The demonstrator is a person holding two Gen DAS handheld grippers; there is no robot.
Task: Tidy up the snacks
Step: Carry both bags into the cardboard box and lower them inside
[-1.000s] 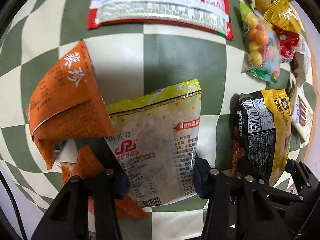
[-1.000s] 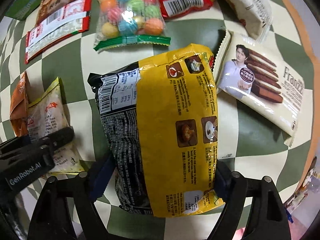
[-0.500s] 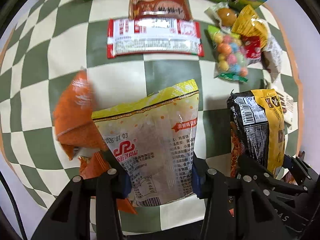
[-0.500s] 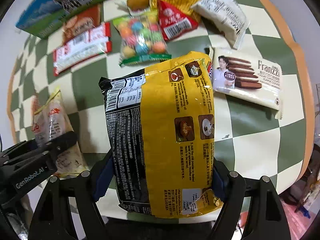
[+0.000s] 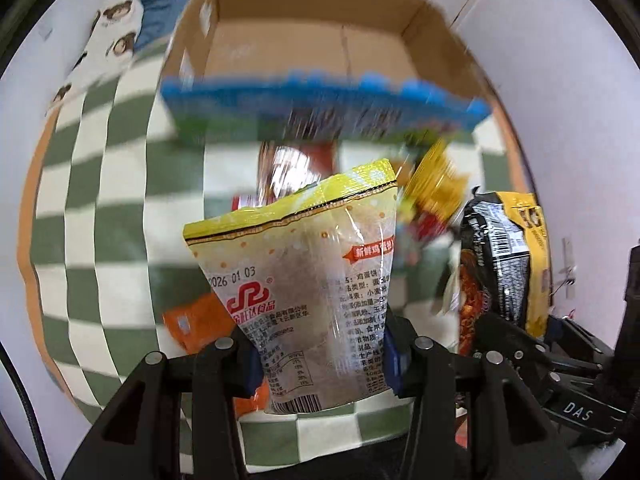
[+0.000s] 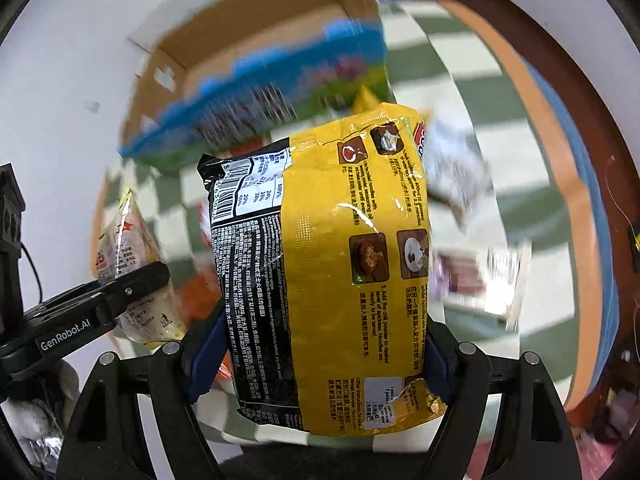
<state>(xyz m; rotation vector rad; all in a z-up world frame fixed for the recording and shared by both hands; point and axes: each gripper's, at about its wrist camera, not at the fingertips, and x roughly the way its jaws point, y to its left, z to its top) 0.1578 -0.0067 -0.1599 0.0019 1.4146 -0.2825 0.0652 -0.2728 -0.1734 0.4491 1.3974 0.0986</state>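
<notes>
- Clamping a glossy pale packet with a yellow crimped top band, the left hand-held gripper has its blue pads pressed on the packet's lower sides; the film is translucent, wrinkled, printed with red and black text and a barcode at the bottom edge.
- The right hand-held gripper is closed on a plump yellow-and-black noodle bag, pads bearing on both flanks near its lower end; the foil is shiny, pillow-shaped, with a barcode panel at top left.
- Both packs hang clear above the surface, a green-and-cream checked cloth with an orange border.
- An open cardboard box stands beyond the packs, plain brown inside, its near wall printed blue and green; its rim is blurred.
- Between the box and the held packs lie loose snacks: a yellow wrapper, an orange pouch low beside the pale packet, and pale wrappers at the right, all smeared by motion blur.
- In the left view the noodle bag sits just beside the pale packet, the two hand-held grippers close together.
- The surface's curved edge runs near a white wall on one side; open checked cloth shows to the left of the pale packet.
</notes>
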